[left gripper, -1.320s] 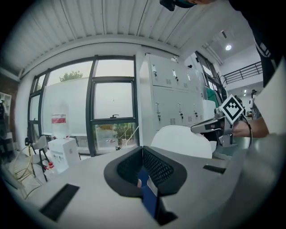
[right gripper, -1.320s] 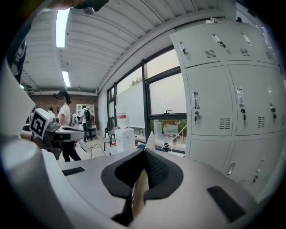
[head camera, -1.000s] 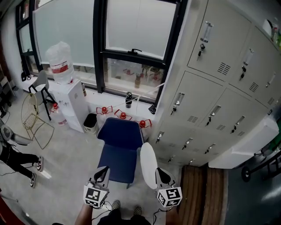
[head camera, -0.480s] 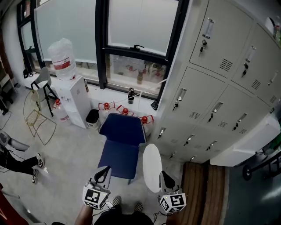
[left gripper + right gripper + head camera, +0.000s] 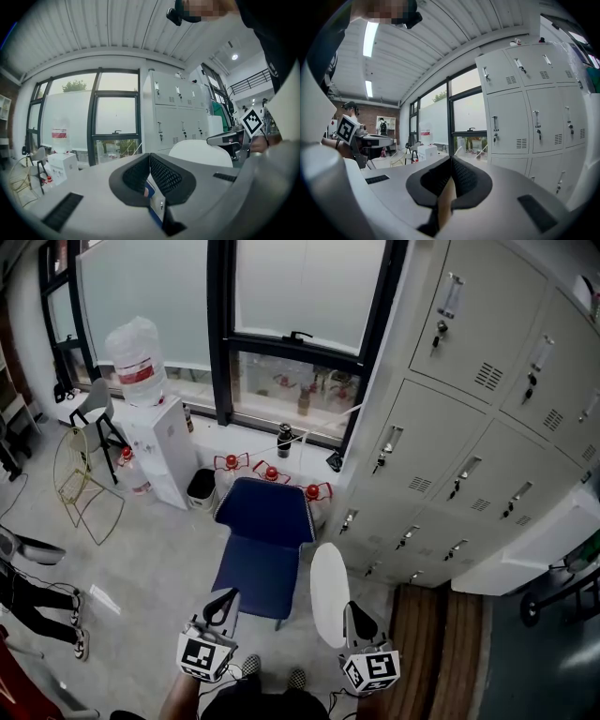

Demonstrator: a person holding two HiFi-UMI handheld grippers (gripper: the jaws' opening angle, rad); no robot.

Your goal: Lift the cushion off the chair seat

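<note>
The blue chair (image 5: 264,545) stands below the window with its seat bare. The white oval cushion (image 5: 328,592) hangs on edge in the air just right of the seat, and my right gripper (image 5: 352,613) is shut on its lower rim. In the right gripper view a thin cream edge sits pinched between the closed jaws. My left gripper (image 5: 222,602) hovers at the seat's front left corner, shut and holding nothing. The left gripper view shows the cushion (image 5: 200,153) to its right, with the right gripper's marker cube (image 5: 253,122) behind it.
A water dispenser (image 5: 155,451) and a black bin (image 5: 199,489) stand left of the chair. Red objects (image 5: 271,473) line the wall behind it. Grey lockers (image 5: 469,427) fill the right side. A wire chair (image 5: 80,482) and a person's legs (image 5: 37,610) are at the left.
The cushion and my right gripper have drifted a little to the right, away from the seat. My left gripper has risen slightly and stays shut.
</note>
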